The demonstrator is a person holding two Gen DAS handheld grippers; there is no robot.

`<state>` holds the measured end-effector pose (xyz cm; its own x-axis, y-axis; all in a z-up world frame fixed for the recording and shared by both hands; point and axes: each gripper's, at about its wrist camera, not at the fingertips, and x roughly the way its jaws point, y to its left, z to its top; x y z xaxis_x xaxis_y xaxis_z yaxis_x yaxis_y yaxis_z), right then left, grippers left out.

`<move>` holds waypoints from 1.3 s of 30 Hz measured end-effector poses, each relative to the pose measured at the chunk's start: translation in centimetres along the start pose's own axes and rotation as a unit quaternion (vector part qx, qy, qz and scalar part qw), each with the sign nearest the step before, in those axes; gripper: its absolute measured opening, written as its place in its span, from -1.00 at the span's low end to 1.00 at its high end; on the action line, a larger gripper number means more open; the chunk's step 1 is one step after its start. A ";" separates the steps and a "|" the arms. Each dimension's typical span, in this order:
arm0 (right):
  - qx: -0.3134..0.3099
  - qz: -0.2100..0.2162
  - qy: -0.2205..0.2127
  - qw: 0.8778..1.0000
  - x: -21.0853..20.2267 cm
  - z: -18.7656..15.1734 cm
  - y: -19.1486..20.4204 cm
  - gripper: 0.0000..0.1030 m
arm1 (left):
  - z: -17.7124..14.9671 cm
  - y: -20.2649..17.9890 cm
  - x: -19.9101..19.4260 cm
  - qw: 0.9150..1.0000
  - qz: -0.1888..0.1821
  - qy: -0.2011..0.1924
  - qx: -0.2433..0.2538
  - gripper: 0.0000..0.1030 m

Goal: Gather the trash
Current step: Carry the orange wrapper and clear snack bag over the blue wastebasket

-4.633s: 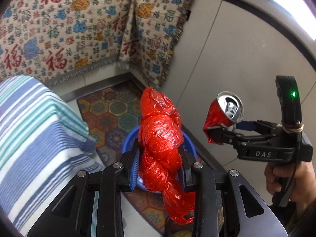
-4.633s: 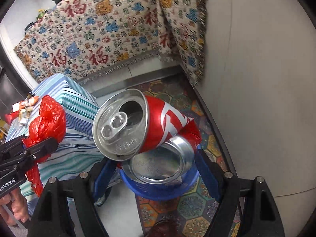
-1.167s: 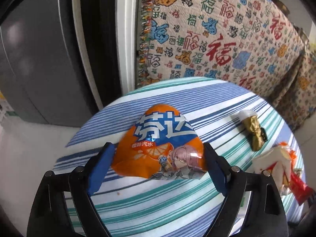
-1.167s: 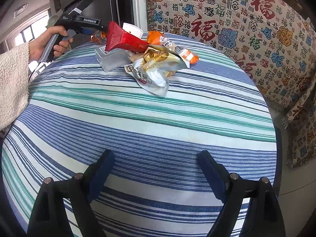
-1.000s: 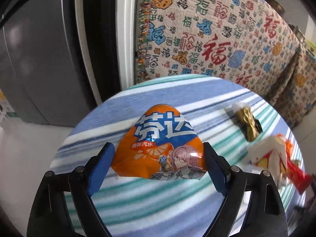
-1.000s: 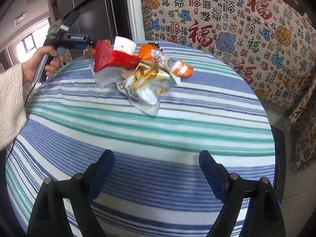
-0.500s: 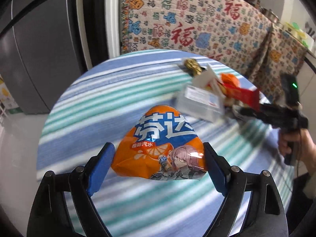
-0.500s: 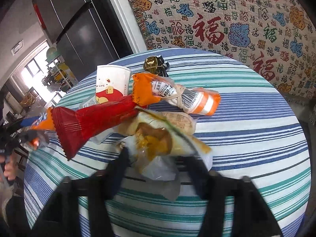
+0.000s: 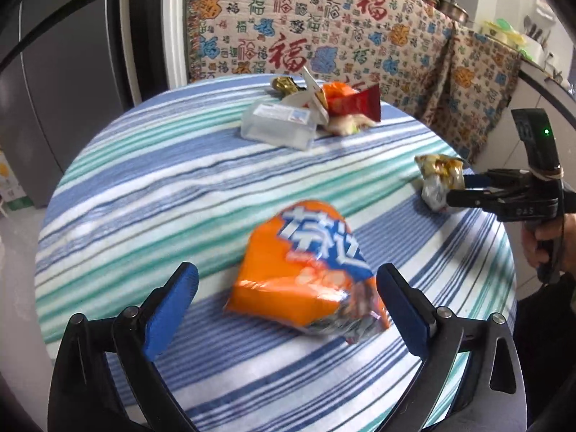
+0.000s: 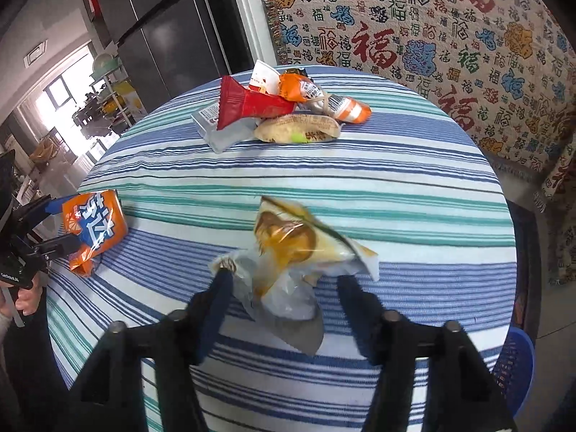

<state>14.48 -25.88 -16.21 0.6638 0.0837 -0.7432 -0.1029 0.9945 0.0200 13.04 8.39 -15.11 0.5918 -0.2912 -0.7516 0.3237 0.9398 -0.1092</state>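
Observation:
An orange snack bag lies tilted and blurred on the striped tablecloth, between the jaws of my left gripper. Those jaws are opening and the left pad stands clear of the bag. A crumpled silver and yellow wrapper sits between the jaws of my right gripper, which are opening too; the wrapper looks loose. Each gripper shows in the other's view: the right gripper with its wrapper, and the left gripper with the orange bag.
A pile of trash sits at the table's far side: a clear plastic box, a red wrapper, a paper cup, an orange packet. A blue bin stands below the table's right edge. A patterned cloth hangs behind.
My left gripper swung across the table with the orange bag, which has now slipped loose and tilted. My right gripper pulled the silver wrapper off the pile toward the near edge, and its jaws widened.

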 end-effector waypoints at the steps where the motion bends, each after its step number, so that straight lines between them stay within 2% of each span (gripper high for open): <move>1: 0.004 -0.003 0.000 1.000 -0.2 -0.4 -0.3 0.35 | -0.2 0.0 0.2 1.000 0.000 0.004 0.001 0.93; 7: 0.007 -0.021 -0.007 1.000 -2.0 -1.4 -1.0 0.35 | -0.1 -0.2 0.4 1.000 0.001 0.006 -0.009 0.93; 10: -0.005 -0.038 -0.031 0.999 -3.3 -0.9 -0.7 0.35 | -0.2 0.2 0.0 0.999 0.006 0.005 -0.031 0.92; 14: -0.020 -0.034 -0.045 0.998 -3.6 0.6 -0.3 0.46 | -0.5 0.1 0.0 0.999 0.006 0.012 -0.051 0.86; 17: 0.008 -0.024 -0.033 0.999 -1.8 1.7 -1.1 0.46 | 0.0 -0.5 0.6 0.999 -0.002 0.017 -0.048 0.54; 18: 0.020 -0.012 -0.026 0.999 -1.0 2.1 -1.4 0.50 | 0.0 -0.7 0.8 0.999 -0.003 0.018 -0.046 0.32; 19: 0.023 -0.010 -0.020 0.999 -0.4 2.3 -1.5 0.38 | 0.1 -0.7 0.9 0.999 -0.008 0.018 -0.046 0.24; 20: 0.019 -0.011 -0.008 1.000 0.1 2.5 -1.3 -0.08 | 0.2 -0.8 0.9 0.999 -0.010 0.014 -0.047 0.16; 21: 0.017 -0.008 0.003 1.000 0.4 2.7 -1.2 -0.17 | 0.4 -0.9 0.7 0.999 -0.014 0.007 -0.046 0.04; 23: 0.016 -0.011 0.009 1.000 -0.1 2.6 -0.7 -0.54 | 0.5 -1.0 0.6 0.999 -0.026 0.004 -0.045 -0.08; 28: -0.011 -0.017 0.011 1.000 -2.3 1.6 0.8 -0.64 | 0.6 -1.8 0.2 0.999 -0.026 -0.009 -0.027 -0.16; 33: 0.006 -0.020 -0.020 1.000 -4.7 1.4 0.1 -0.64 | 1.5 -2.3 -0.9 0.998 -0.034 -0.032 -0.030 -0.16; 39: 0.043 -0.032 -0.024 0.998 -5.8 1.1 -2.2 -0.64 | 3.2 -4.6 -0.4 0.998 -0.046 -0.027 -0.021 -0.16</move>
<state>11.64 -28.47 -11.22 0.7024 0.0213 -0.7114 0.0025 0.9995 0.0324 13.70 3.58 -12.20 0.6000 -0.3851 -0.7012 0.3486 0.9148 -0.2041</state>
